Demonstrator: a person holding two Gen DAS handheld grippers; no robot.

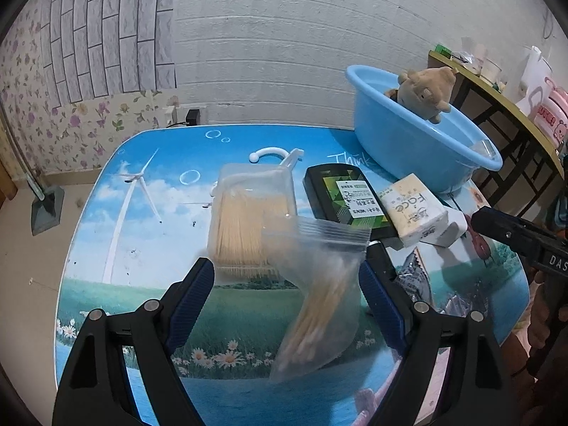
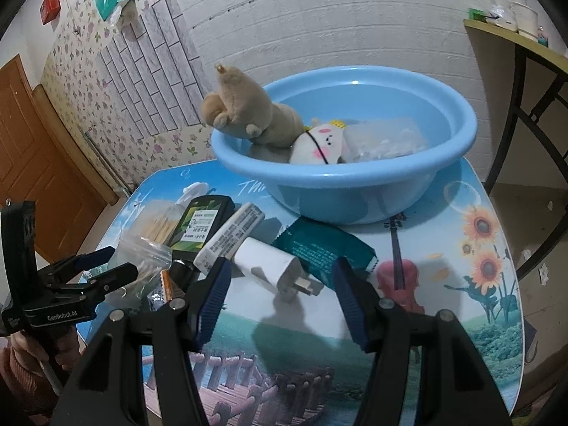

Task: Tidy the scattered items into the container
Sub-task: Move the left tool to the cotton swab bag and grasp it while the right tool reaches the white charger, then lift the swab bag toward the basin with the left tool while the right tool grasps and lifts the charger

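Left wrist view first. Shows the left gripper [image 1: 287,284] with jaws spread wide around a clear zip bag [image 1: 319,305] of cotton swabs, low over the table [image 1: 142,230]. Seems to brush the bag with one pad only, with no squeeze on it yet. Looks like the pick-up step for this bag. Calls next for closing on the bag near its ribbed top, then lifting and carrying it across to the blue basin [image 1: 408,135] at the far corner of the table, and dropping it inside beside the plush toy [image 1: 426,92]. Probably needs a gentle close on such thin, slippery plastic.

From the right wrist view: right gripper [image 2: 282,301] half spread, pinching nothing, with a white charger plug [image 2: 269,266] lying just ahead of the fingertips.

Not yet in the basin: toothpick box [image 1: 248,220], black and green box [image 1: 340,195], tissue pack [image 1: 415,209], teal packet [image 2: 319,248].

For writing: reads "MENS" on the black and green box, "Face" on the tissue pack, "Think" printed on the table top, "GenRobot.AI" on the left gripper body, "DAS" on the right one. Cannot read the smaller print.
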